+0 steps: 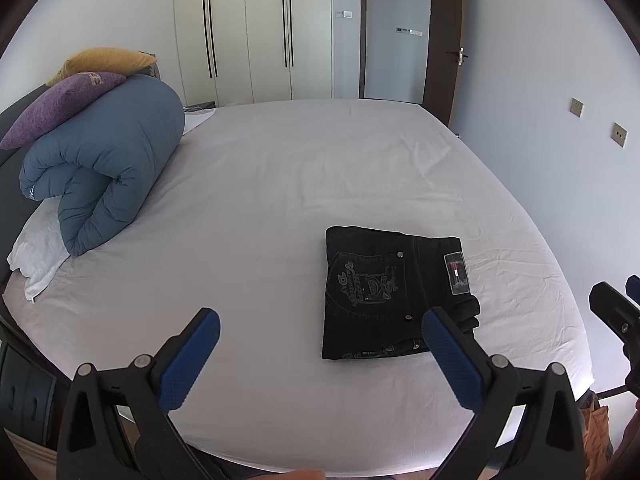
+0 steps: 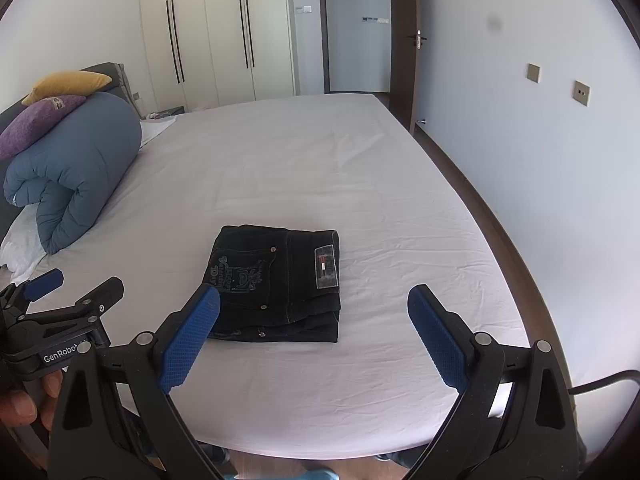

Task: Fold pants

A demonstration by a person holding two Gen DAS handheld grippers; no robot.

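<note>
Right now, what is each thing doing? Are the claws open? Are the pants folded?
Left claw: open, holding nothing.
Right claw: open, holding nothing.
Black pants: folded into a flat stack on the bed.
Blue duvet: rolled up.
Wardrobe doors: shut.
Room door: open.

The black pants [image 2: 276, 284] lie folded into a compact rectangle (back pocket up) on the white sheet [image 2: 304, 168].

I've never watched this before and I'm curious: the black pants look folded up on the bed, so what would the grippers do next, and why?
Probably just back away. The black pants already lie as a compact folded stack on the white bed sheet, and the left gripper and right gripper are both open, holding nothing. At most, a light press on the thicker right edge.
</note>
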